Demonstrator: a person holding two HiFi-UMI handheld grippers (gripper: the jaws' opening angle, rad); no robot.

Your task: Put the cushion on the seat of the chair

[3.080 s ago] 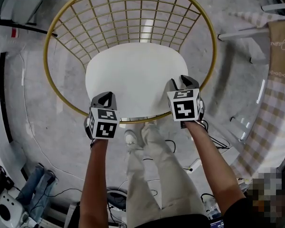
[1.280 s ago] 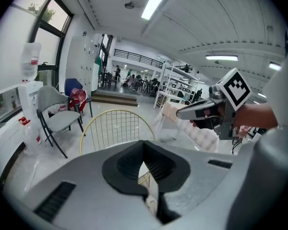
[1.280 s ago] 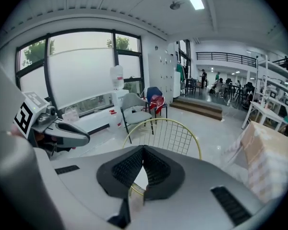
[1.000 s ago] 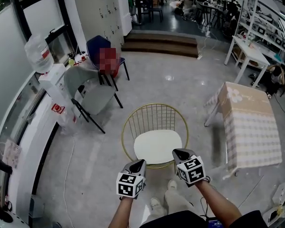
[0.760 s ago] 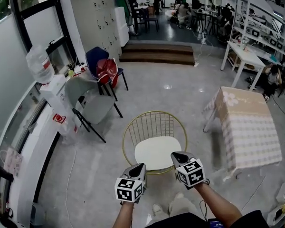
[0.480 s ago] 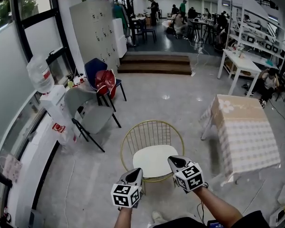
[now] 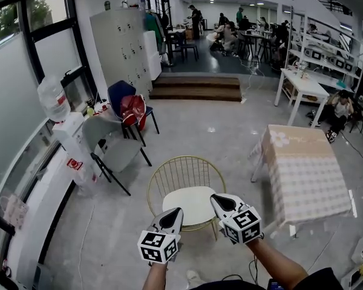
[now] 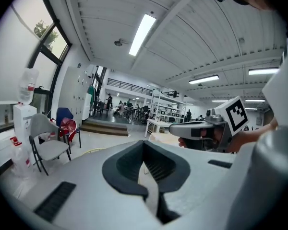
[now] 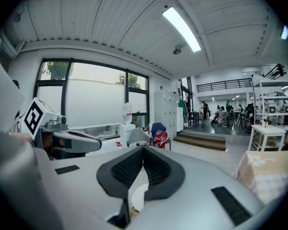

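Plain white over the round padded cushion (image 7: 190, 203); shiny gold on the thin wire-frame chair (image 7: 184, 168). Pale grey shells, black pads and black-and-white square markers on the left gripper (image 7: 174, 211) and right gripper (image 7: 215, 198). Beige-and-white checks across the cloth-covered table (image 7: 302, 174). Deep blue on the moulded side chair (image 7: 118, 92), red on the soft bag (image 7: 133, 109). Mottled grey over the polished floor (image 7: 230, 132).
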